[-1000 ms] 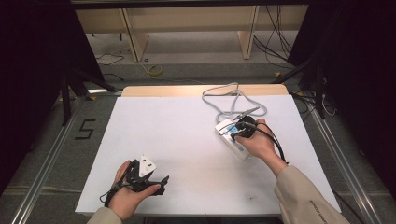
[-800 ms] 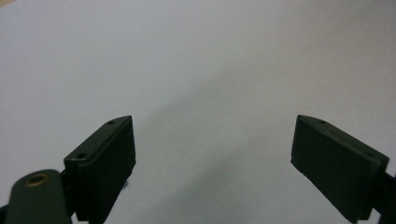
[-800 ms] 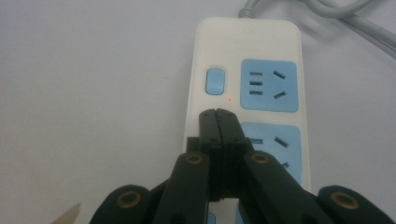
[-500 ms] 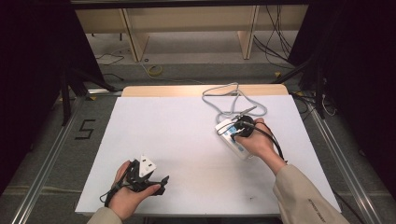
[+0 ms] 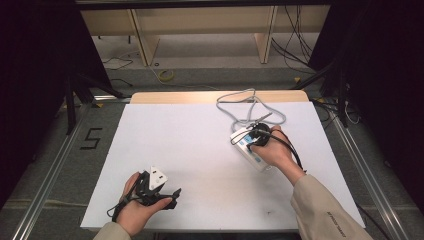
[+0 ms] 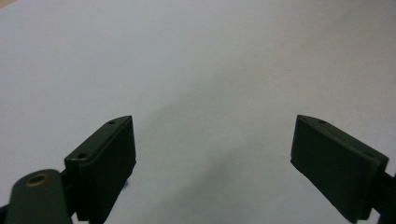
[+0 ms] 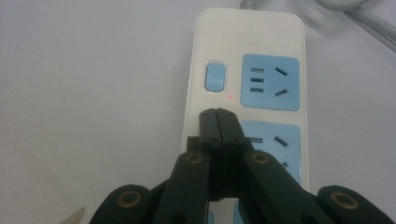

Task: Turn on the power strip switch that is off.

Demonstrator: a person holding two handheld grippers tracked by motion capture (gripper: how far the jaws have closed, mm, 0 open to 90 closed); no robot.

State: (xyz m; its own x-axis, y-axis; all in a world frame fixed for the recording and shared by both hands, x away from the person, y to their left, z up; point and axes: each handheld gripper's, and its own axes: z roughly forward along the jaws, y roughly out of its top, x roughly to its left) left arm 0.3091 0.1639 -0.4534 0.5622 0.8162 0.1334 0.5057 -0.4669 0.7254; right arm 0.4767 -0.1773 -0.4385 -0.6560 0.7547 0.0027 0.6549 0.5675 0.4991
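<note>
With my right gripper (image 7: pixel 218 113), fingers pressed together and empty, poised over the power strip (image 7: pixel 244 88) on the desk (image 5: pixel 190 150), I judged its blue switch (image 7: pixel 215 77) next, while my left gripper (image 6: pixel 212 154) idled open.

A white power strip (image 7: pixel 247 88) carries pale blue socket faces, a pale blue switch (image 7: pixel 215 77) and a tiny red light (image 7: pixel 229 97). Its cord (image 5: pixel 250 107) is grey. The table (image 5: pixel 200 150) is plain white; both tools are black.
</note>
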